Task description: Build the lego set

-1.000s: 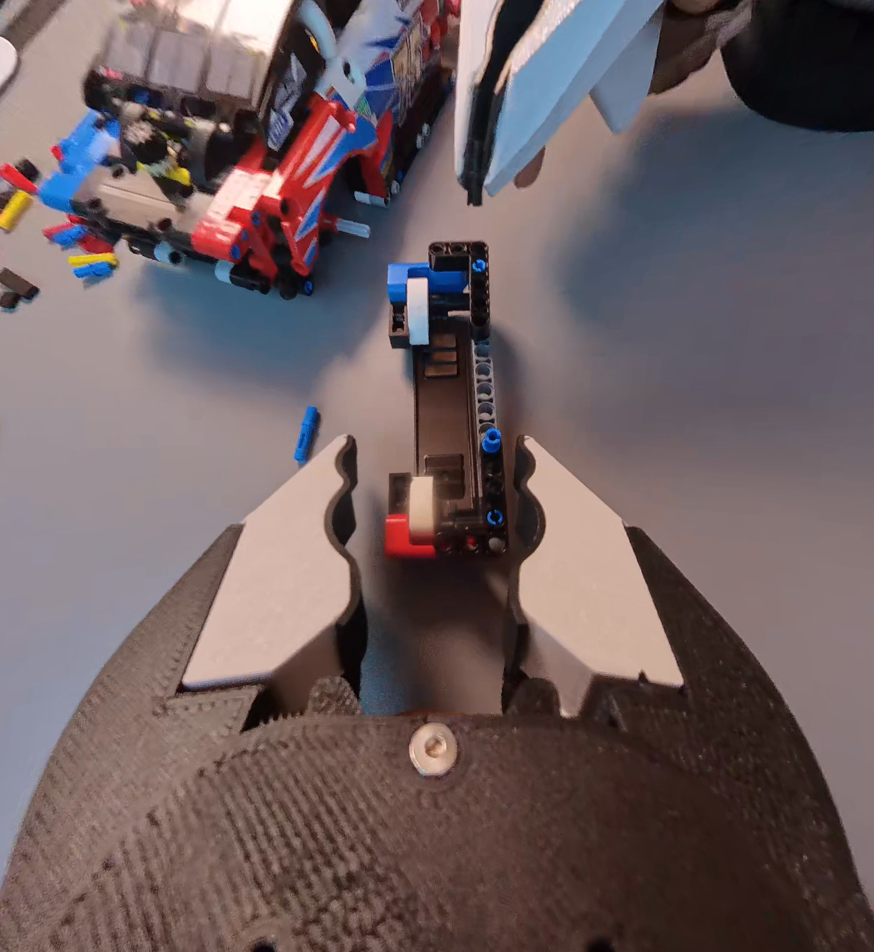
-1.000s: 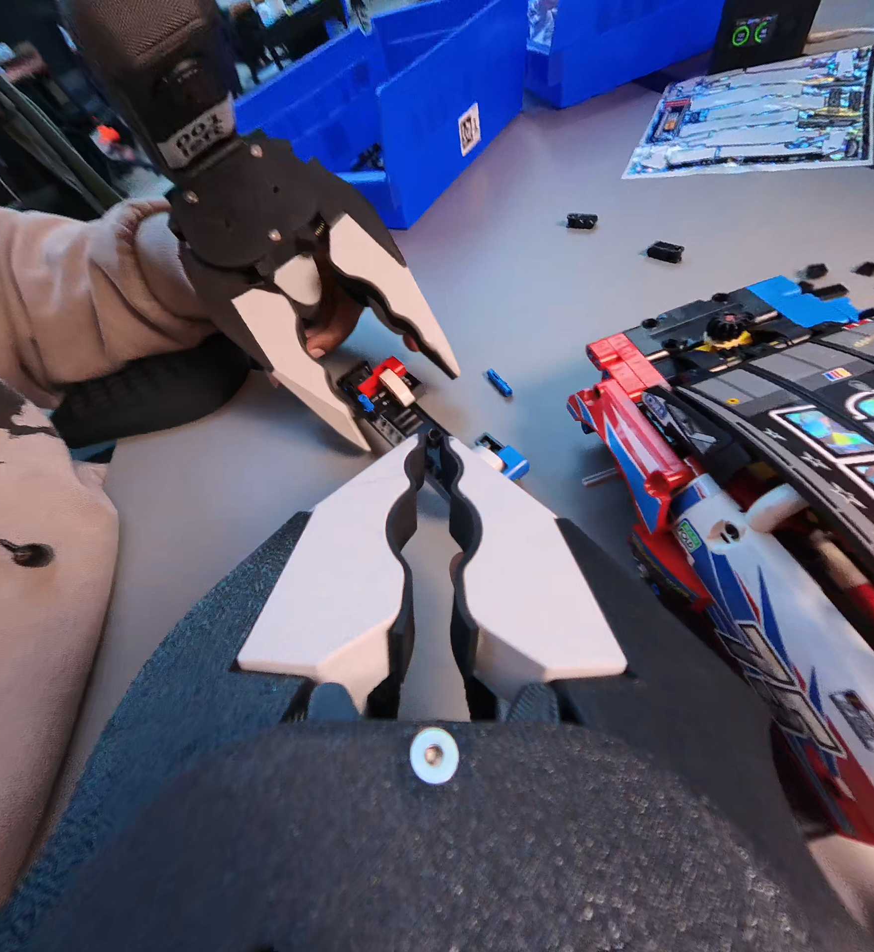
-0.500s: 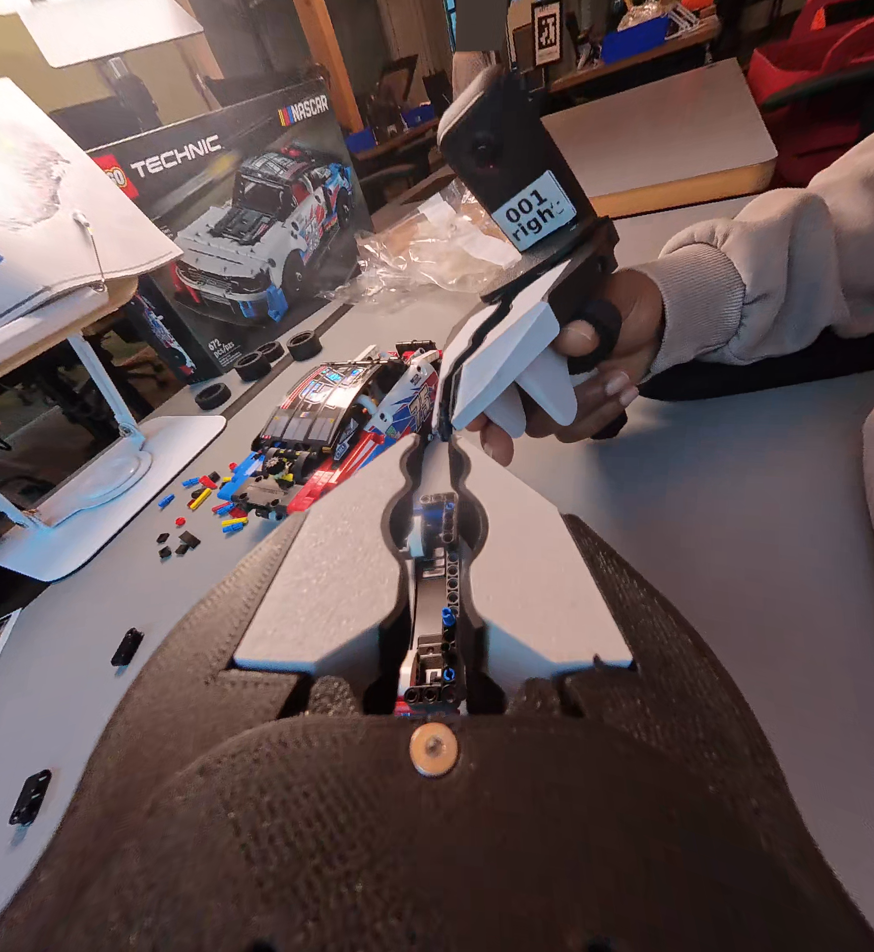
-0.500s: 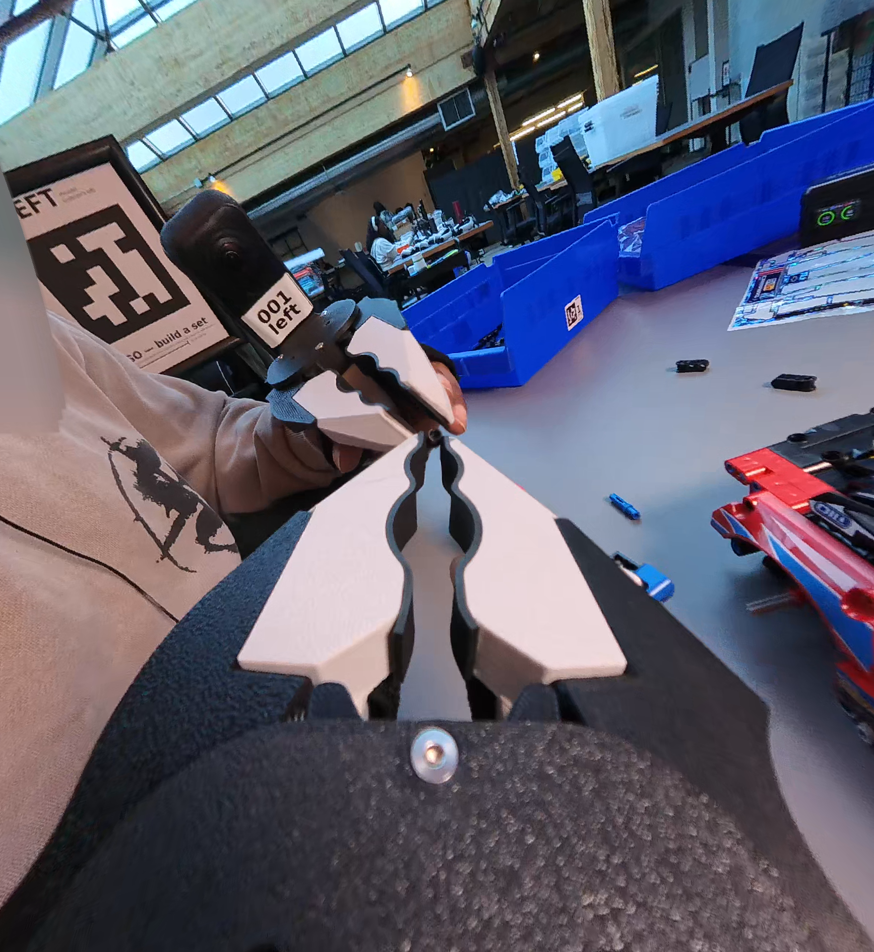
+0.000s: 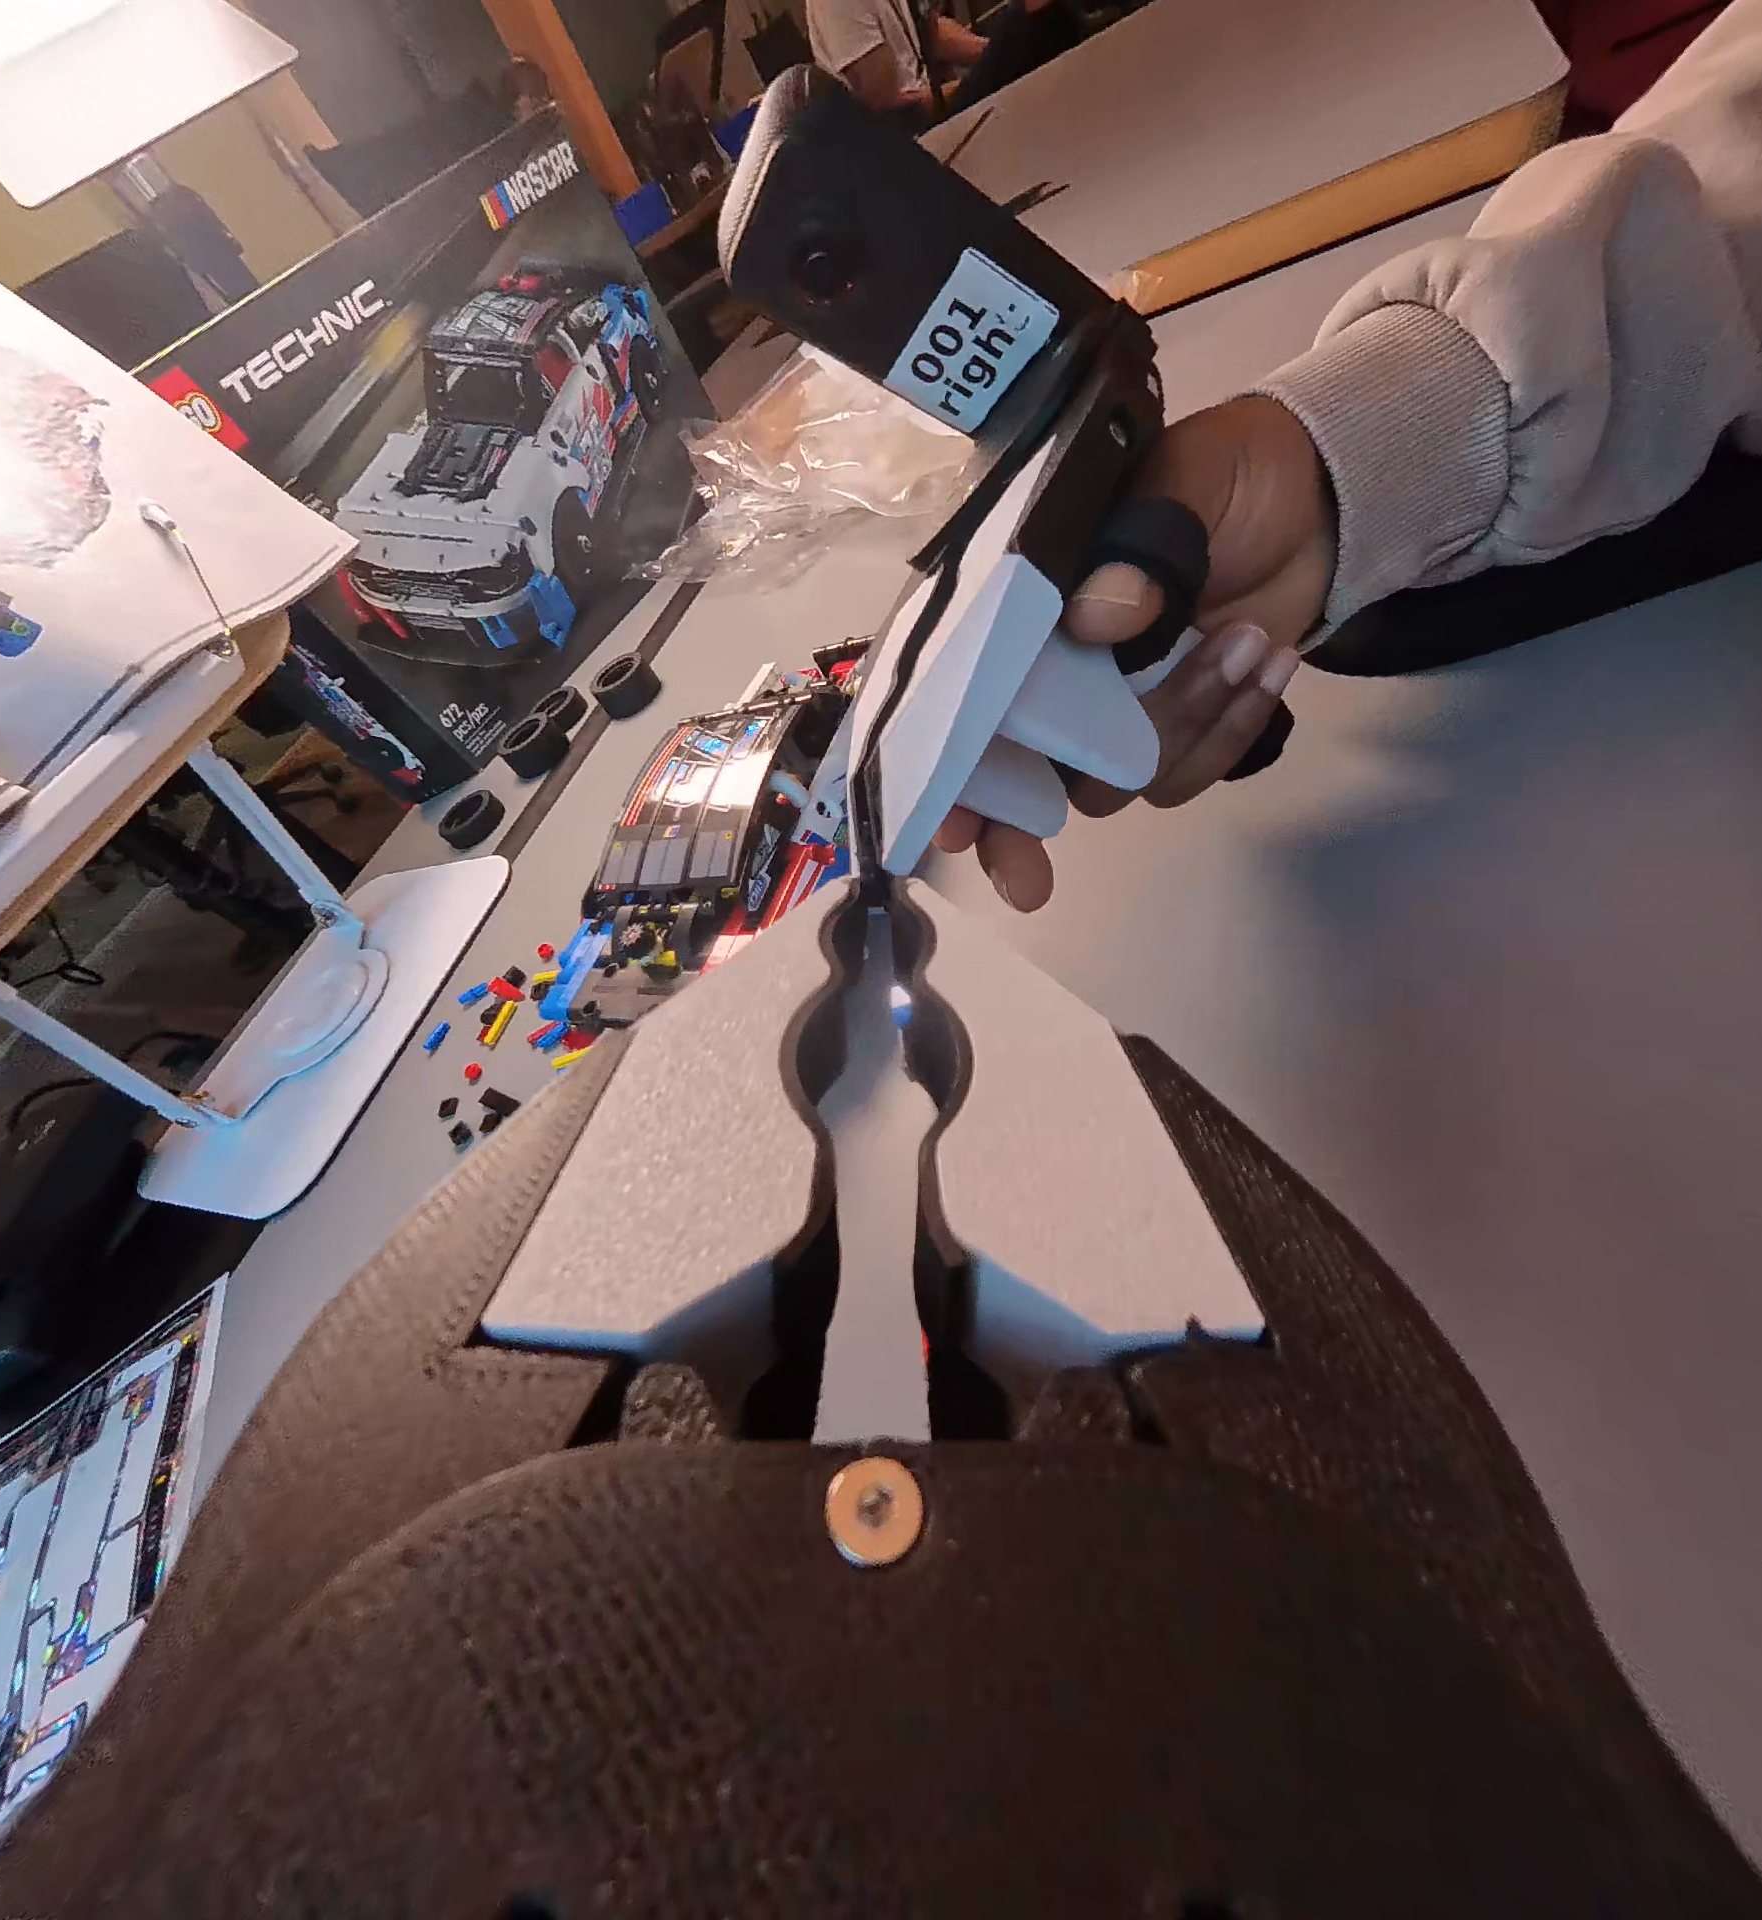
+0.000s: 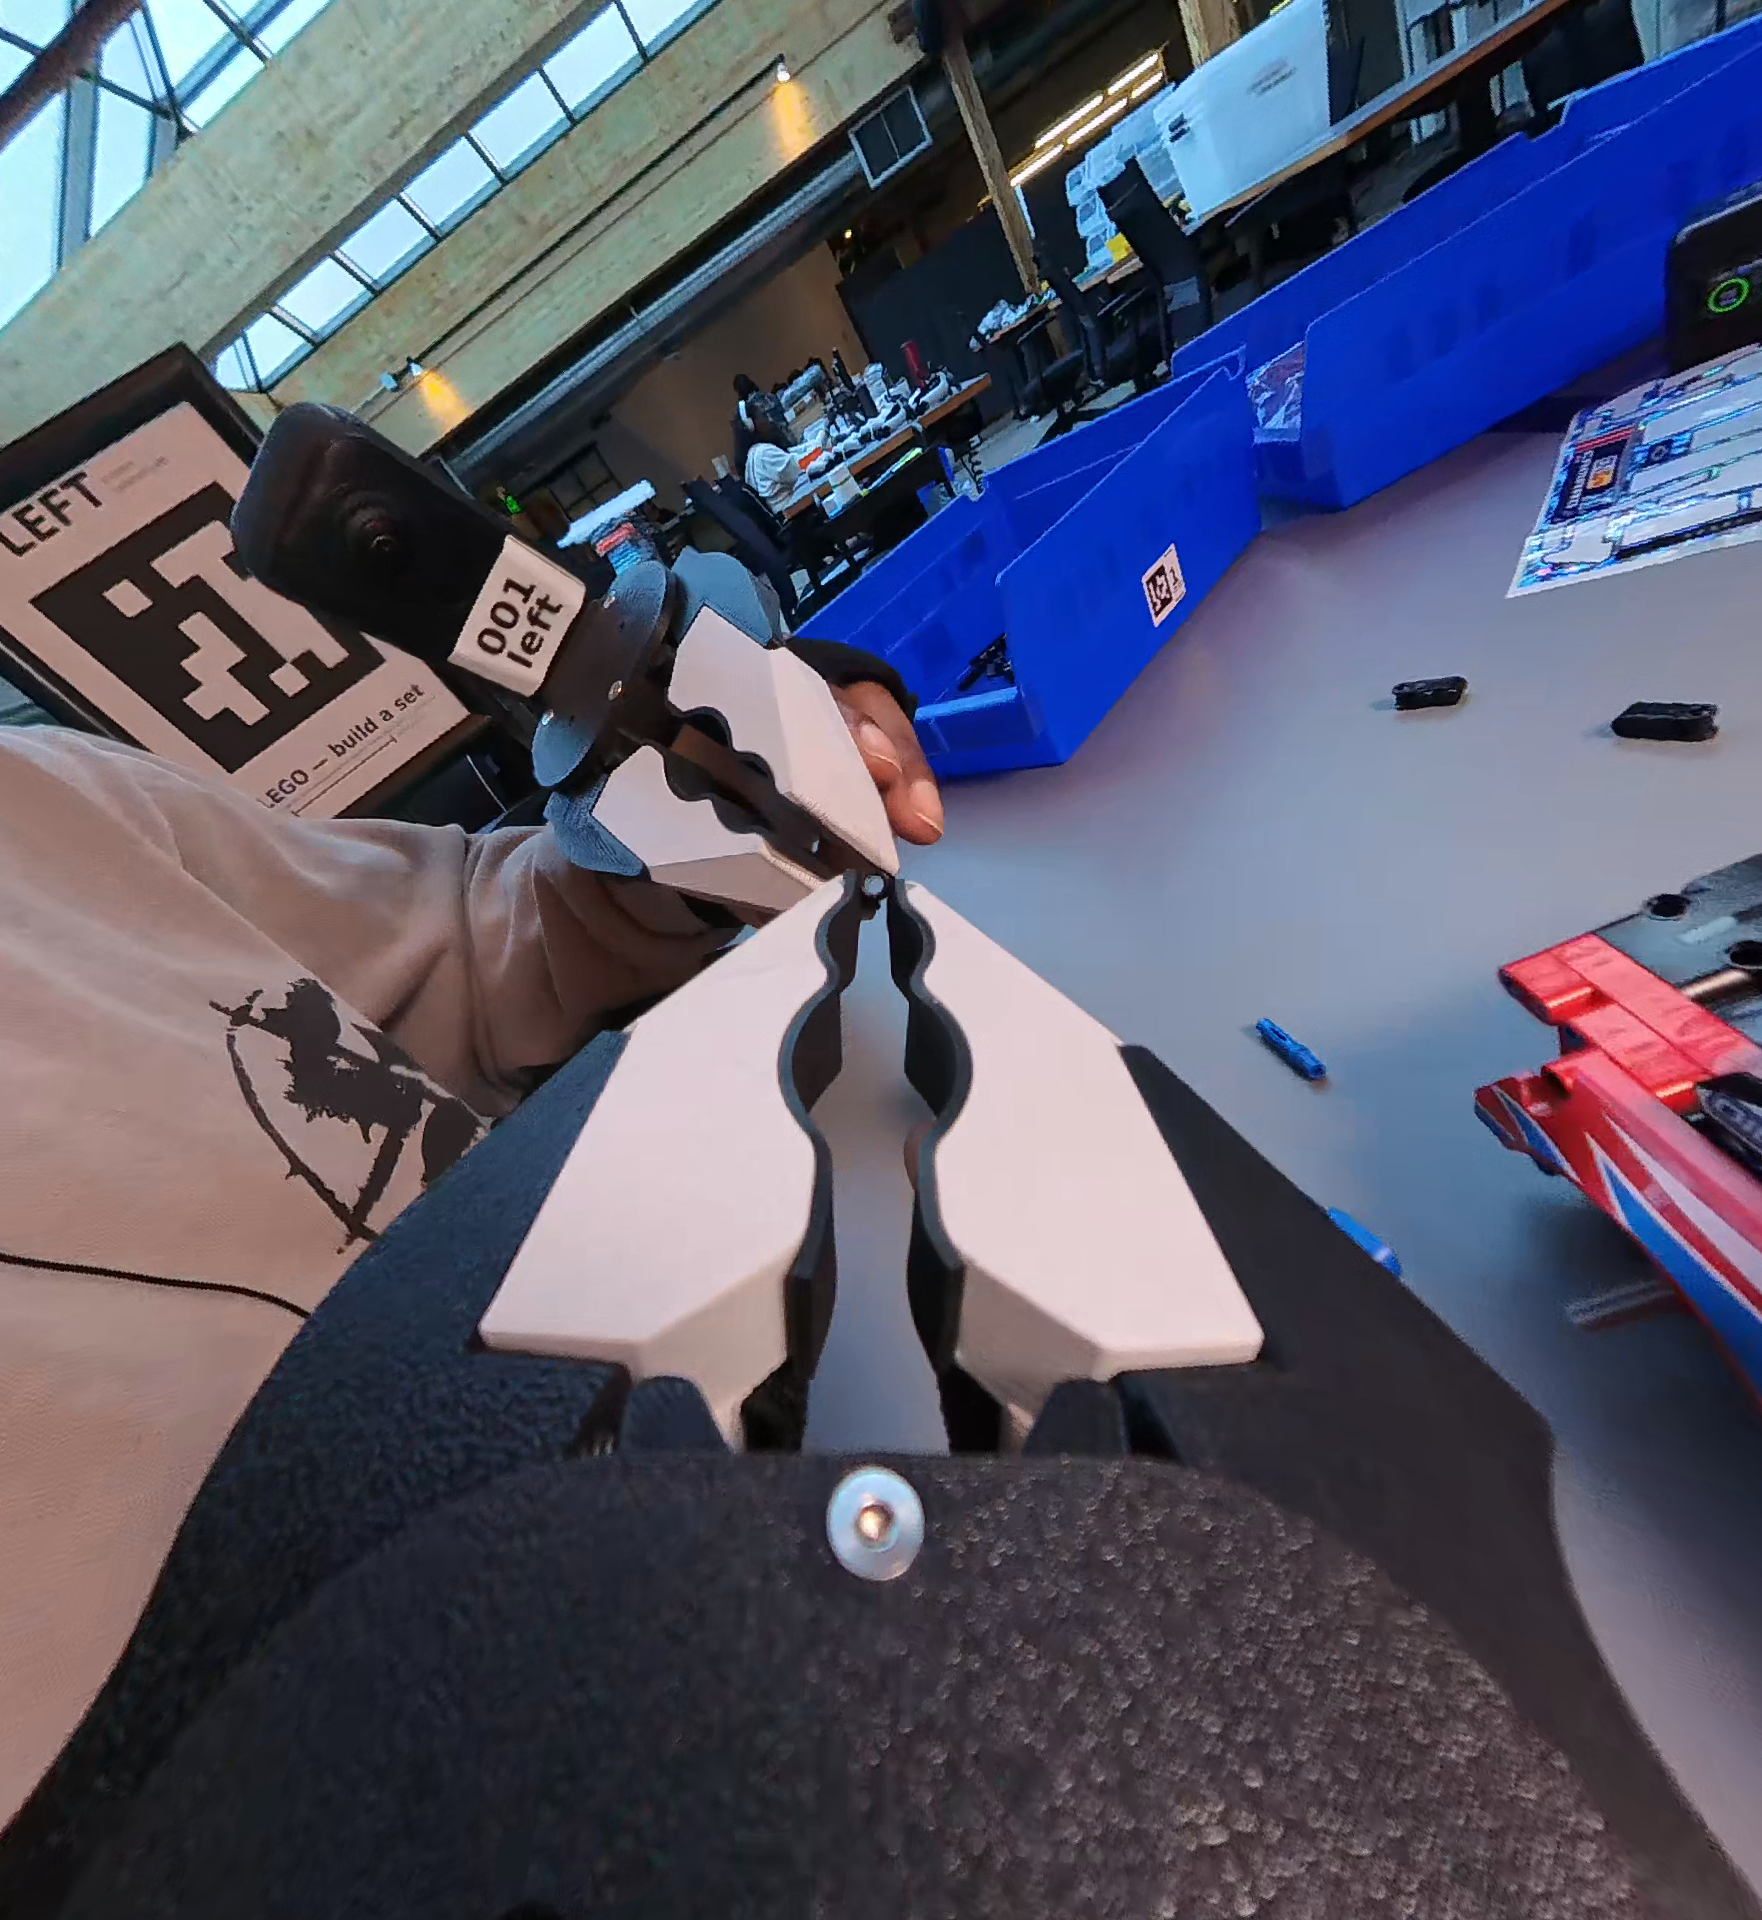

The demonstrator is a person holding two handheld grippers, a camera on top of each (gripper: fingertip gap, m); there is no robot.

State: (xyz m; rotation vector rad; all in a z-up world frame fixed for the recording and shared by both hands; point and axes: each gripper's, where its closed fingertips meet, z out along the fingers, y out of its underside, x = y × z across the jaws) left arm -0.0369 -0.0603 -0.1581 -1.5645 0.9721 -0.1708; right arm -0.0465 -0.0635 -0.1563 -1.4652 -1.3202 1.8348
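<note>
**Two tools meet tip to tip over a small black piece**

The right tool [image 6: 872, 883] is clamped by its tips on a small black piece [image 6: 873, 887] at frame centre. The left tool [image 5: 872, 902] meets it nose to nose from the upper left. Its jaws stand close, but I cannot tell whether they grip anything. The piece's round end faces the camera, so its long axis seems to run along the right tool. The part-built car [image 5: 711, 821] rests on the table [image 5: 1479, 987] beyond.

Gripper fingers [image 5: 700, 1164] — matt white plastic; housing [image 5: 856, 1714] — rough, textured black. Table [image 6: 1220, 894] — smooth, matt grey.
</note>
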